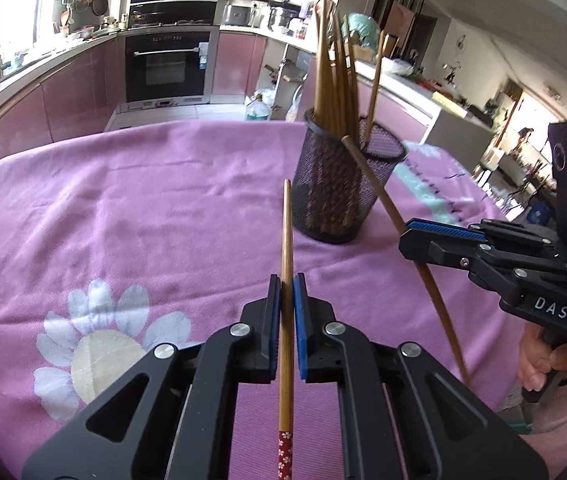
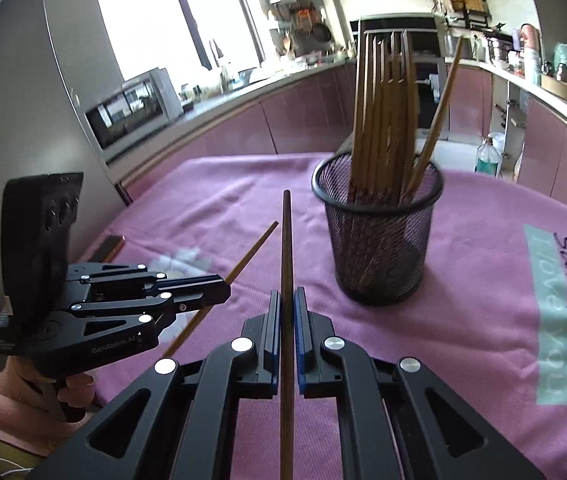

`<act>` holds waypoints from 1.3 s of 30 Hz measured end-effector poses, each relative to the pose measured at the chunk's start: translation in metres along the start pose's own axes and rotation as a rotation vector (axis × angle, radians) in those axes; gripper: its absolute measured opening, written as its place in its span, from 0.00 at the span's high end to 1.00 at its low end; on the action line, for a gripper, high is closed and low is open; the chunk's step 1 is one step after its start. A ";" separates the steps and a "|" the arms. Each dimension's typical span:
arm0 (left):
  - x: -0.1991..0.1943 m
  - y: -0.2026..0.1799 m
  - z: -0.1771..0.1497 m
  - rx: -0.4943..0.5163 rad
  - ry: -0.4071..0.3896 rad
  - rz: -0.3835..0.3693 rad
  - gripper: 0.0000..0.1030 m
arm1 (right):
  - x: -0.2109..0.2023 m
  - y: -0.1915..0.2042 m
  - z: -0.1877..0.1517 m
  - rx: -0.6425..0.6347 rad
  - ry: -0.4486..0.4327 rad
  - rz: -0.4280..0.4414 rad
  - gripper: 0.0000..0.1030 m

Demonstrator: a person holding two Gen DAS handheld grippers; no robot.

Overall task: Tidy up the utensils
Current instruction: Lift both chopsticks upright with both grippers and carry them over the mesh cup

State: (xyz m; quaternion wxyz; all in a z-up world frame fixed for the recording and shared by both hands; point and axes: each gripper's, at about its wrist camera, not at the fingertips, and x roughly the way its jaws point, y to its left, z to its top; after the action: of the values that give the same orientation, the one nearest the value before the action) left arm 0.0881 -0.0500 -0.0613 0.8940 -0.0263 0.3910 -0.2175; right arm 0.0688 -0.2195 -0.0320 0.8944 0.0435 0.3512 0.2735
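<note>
A light chopstick [image 1: 286, 280] is clamped in the left gripper [image 1: 287, 292], and a darker chopstick [image 2: 286, 280] is pinched in the right gripper [image 2: 287, 304]. Both are held above the pink-clothed desk [image 1: 123, 208], near the mesh holder [image 1: 335, 192] filled with upright chopsticks [image 1: 333, 68].

The left gripper [image 1: 286, 280] is seen from behind, angled downward, its jaws closed flat against a light chopstick [image 1: 286, 264] that is gripped between the blue pads. To its right the right gripper [image 1: 405, 236] is held side-on, its jaws clamped on a darker chopstick [image 1: 379, 188]. Its handle is wrapped by the right hand [image 1: 539, 364] with a pink sleeve below. In the right wrist view the left hand [image 2: 35, 392] is seen below the left gripper's body.
</note>
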 end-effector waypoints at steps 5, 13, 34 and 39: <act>-0.014 -0.006 0.007 0.002 -0.033 -0.033 0.93 | -0.017 -0.004 0.005 0.021 -0.056 0.003 0.95; -0.032 -0.018 0.017 0.018 -0.082 -0.048 0.93 | -0.034 -0.009 0.010 0.031 -0.117 0.004 0.95; -0.060 -0.033 0.038 0.037 -0.183 -0.070 0.93 | -0.055 -0.004 0.031 0.020 -0.225 0.009 0.95; -0.062 -0.034 0.044 0.039 -0.198 -0.069 0.93 | -0.059 -0.005 0.038 0.014 -0.241 0.005 0.95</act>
State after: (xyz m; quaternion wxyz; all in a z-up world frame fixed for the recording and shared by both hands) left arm 0.0696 -0.0605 0.0186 0.9206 -0.0437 0.2952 -0.2520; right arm 0.0602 -0.2499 0.0305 0.9292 0.0830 0.2429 0.2660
